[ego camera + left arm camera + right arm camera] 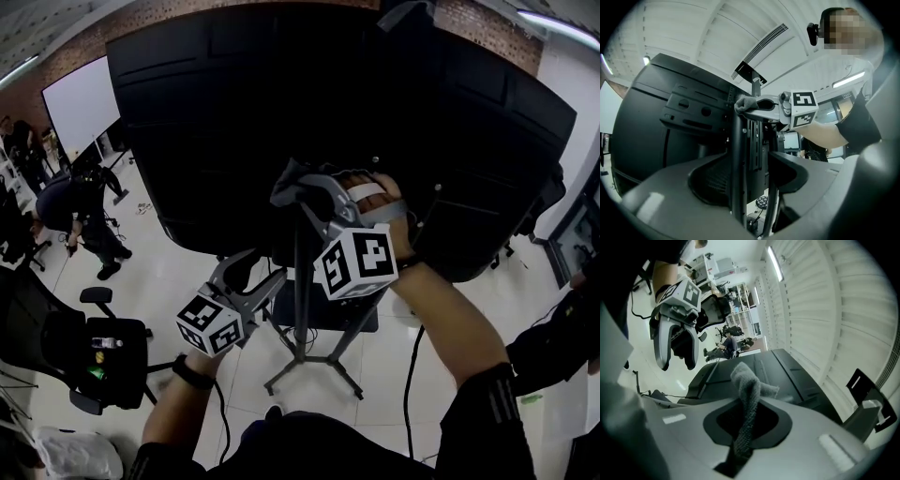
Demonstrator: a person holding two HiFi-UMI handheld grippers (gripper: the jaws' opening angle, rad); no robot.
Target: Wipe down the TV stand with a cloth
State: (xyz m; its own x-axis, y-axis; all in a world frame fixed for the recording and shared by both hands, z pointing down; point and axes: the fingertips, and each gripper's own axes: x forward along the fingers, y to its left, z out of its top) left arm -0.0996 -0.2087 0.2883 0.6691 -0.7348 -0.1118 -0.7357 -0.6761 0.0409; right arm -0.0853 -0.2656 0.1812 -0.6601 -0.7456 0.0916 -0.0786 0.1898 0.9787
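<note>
head view – right gripper (298, 191) raised, clamped on cloth (747, 394) at pole (302, 281) – left gripper (264, 283) lower, jaws apart

Grey left gripper (257, 274) and right gripper (284, 192) bear black-and-white marker cubes (357, 263); black sleeves (488, 411), black wristband (191, 373).

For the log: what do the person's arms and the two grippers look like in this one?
Left gripper and right gripper are alike: grey metal tongs with curved tips and dark inner pads, each carrying a white cube printed with black square markers. Black sleeves end partway up the forearms; a black band circles the left wrist.
</note>
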